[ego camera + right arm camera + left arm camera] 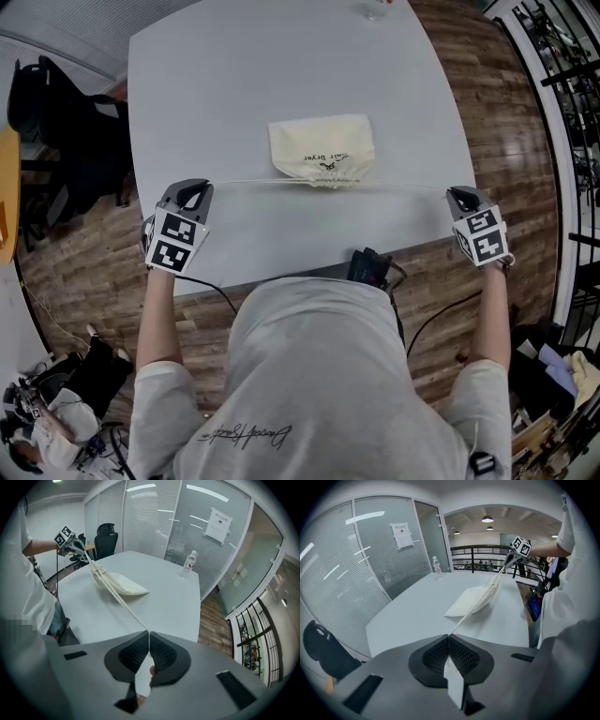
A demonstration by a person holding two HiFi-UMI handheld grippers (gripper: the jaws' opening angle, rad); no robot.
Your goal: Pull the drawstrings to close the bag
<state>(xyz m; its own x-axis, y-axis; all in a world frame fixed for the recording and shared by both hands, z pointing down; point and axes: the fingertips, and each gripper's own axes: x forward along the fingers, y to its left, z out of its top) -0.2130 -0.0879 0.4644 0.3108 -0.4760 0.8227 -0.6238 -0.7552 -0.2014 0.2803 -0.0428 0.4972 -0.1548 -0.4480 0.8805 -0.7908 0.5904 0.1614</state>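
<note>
Lying between left gripper [197, 187] and right gripper [457, 194], bag [322, 145], drawstrings [253, 182] taut

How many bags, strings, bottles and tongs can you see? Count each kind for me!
Cream cloth drawstring bag: 1
Thin white drawstrings: 2
Clear plastic water bottle: 1
Grey tongs: 2, left tongs and right tongs, each shut on a drawstring
Total: 6

far table [234, 75]: open (bottle [188, 563] at edge) | middle: bag [322, 145] | front: taut drawstrings [403, 187] cross
</note>
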